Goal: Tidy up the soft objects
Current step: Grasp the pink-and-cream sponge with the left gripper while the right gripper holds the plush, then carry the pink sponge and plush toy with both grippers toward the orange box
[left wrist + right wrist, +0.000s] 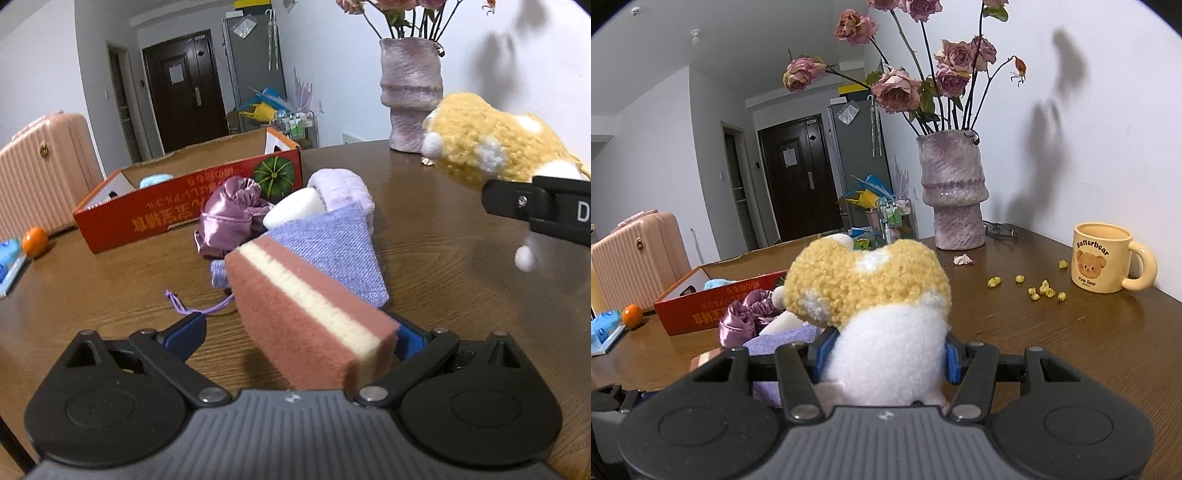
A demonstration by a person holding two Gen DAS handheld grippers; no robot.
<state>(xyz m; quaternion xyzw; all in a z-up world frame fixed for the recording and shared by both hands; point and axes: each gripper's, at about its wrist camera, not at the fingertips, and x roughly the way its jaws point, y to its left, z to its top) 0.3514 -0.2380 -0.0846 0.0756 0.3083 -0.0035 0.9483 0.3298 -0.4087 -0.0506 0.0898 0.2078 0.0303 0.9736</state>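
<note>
The right gripper (882, 360) is clenching a yellow-and-white plush toy (871, 295) above the tabletop (1034, 332). The left gripper (295, 332), spread wide, is straddling a brown sponge (306, 314) without clamping it. Next, I judge: both go into the red cardboard box (177, 210).

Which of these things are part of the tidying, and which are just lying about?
Part of the job: plush toy, sponge, blue pouch, satin bag, lilac towel, cardboard box.

Lying about: vase, mug, orange, suitcase.
</note>
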